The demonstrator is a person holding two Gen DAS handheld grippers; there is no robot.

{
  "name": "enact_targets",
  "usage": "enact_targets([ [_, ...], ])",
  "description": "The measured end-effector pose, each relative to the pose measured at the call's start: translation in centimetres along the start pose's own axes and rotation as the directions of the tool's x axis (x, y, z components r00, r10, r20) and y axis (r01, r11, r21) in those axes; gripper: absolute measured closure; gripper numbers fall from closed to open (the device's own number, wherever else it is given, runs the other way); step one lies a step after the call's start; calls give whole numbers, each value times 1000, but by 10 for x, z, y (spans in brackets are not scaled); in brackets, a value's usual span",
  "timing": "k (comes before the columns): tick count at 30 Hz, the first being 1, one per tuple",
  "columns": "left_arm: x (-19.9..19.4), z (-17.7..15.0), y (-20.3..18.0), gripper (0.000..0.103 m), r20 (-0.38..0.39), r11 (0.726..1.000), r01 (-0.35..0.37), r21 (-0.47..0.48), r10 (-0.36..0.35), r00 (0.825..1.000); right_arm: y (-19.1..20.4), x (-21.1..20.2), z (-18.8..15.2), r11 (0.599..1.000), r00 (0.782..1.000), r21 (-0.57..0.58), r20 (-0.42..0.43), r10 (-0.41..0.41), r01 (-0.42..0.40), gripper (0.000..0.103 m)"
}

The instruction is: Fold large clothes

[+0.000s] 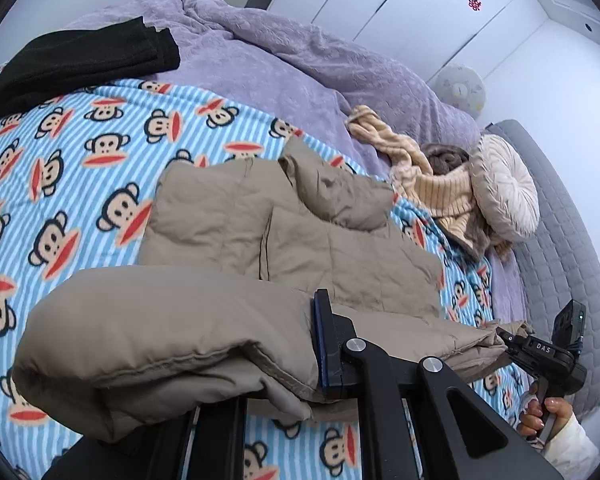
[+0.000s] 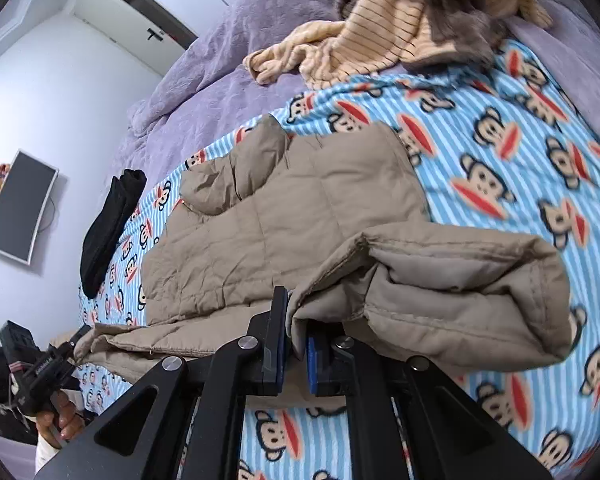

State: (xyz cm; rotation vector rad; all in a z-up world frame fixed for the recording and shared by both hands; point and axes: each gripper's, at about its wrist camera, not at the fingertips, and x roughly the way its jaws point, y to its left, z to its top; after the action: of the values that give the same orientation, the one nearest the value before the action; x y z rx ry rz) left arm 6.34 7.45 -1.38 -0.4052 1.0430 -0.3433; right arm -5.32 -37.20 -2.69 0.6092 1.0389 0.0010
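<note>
On the bed's blue striped monkey-print blanket (image 1: 80, 152) lies a beige quilted puffer jacket (image 1: 300, 240), its hem edge lifted. The left hand-held gripper (image 1: 320, 344) clamps one folded hem corner; the right hand-held gripper (image 2: 296, 344) pinches the other between narrow blue-padded jaws. Beyond the jacket sit a folded black garment (image 1: 80, 64), a cream ribbed sweater (image 1: 440, 192), a round pleated cushion (image 1: 504, 184) and a lilac quilt (image 1: 300, 52).
</note>
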Motion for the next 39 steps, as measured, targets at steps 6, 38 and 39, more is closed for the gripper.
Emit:
enact_targets([
  [6, 57, 56, 0, 89, 54, 996, -92, 0, 92, 994, 21, 54, 81, 990, 999, -134, 6, -36, 37, 94],
  [38, 144, 100, 13, 25, 123, 969, -183, 166, 163, 979, 6, 146, 108, 988, 995, -123, 53, -90, 96, 66],
  [39, 149, 98, 8, 25, 100, 971, -152, 186, 136, 986, 10, 151, 104, 983, 994, -153, 29, -102, 105, 87],
])
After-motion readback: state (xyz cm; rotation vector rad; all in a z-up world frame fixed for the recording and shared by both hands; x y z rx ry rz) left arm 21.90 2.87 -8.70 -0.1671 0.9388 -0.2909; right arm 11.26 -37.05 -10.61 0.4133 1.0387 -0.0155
